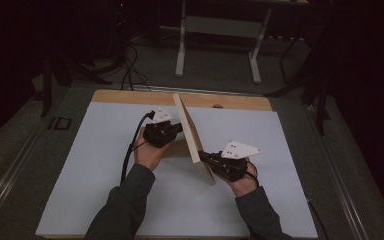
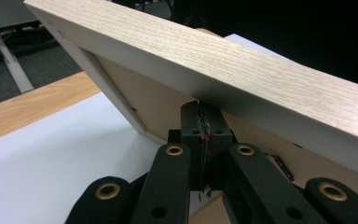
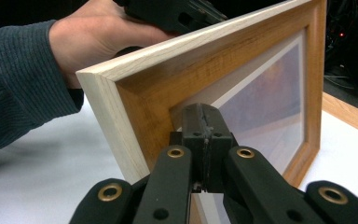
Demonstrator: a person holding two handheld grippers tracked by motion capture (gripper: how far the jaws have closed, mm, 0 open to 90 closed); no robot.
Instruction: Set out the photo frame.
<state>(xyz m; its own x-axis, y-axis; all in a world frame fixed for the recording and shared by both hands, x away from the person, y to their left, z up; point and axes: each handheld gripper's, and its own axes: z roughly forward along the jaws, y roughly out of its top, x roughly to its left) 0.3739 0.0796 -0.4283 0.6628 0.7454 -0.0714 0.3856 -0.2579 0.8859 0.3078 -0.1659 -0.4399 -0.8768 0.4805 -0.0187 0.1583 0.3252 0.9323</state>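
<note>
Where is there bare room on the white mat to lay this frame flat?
Bare mat lies between the left gripper and the mat's left edge, and right of the right gripper. It is crowded mid-mat, where both shut grippers prop the tilted picture frame.

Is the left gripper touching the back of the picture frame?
Touching. In the left gripper view the shut left gripper presses its tips against the picture frame from behind.

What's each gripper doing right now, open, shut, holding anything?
Left gripper: shut, tips against the back of the picture frame.
Right gripper: shut, tips against the frame's front.
</note>
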